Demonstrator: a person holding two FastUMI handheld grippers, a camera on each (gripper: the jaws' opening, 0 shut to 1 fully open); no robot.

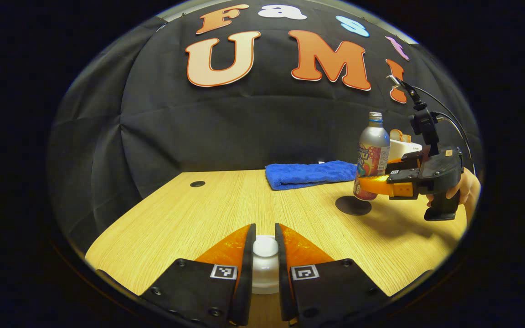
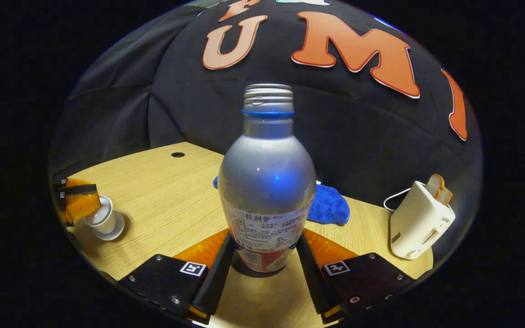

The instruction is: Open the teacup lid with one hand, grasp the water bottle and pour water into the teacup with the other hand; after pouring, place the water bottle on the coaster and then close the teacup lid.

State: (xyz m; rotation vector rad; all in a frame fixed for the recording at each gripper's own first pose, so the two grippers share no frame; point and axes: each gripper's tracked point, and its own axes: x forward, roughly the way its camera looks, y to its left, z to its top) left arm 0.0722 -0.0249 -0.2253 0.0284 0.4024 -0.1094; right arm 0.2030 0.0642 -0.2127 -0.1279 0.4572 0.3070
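Teacup lid (image 1: 265, 246) is pinched by its knob in the left gripper (image 1: 265, 255), apparently just over the teacup (image 2: 105, 223). The right gripper (image 2: 266, 269) clasps the water bottle (image 2: 267, 182) over the coaster (image 1: 352, 205). Judging by this, pouring looks finished; releasing the bottle and seating the lid remain.

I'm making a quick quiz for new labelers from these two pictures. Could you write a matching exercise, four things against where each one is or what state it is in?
Things:
1. water bottle
2. teacup lid
3. blue towel
4. toaster

Places or states:
A. folded on the table by the back wall
B. has bread sticking out of its top
C. knob sits between the left gripper's fingers
D. upright, held between the right gripper's fingers, over the dark coaster

Pairs: 1-D, 2-C, 3-A, 4-B
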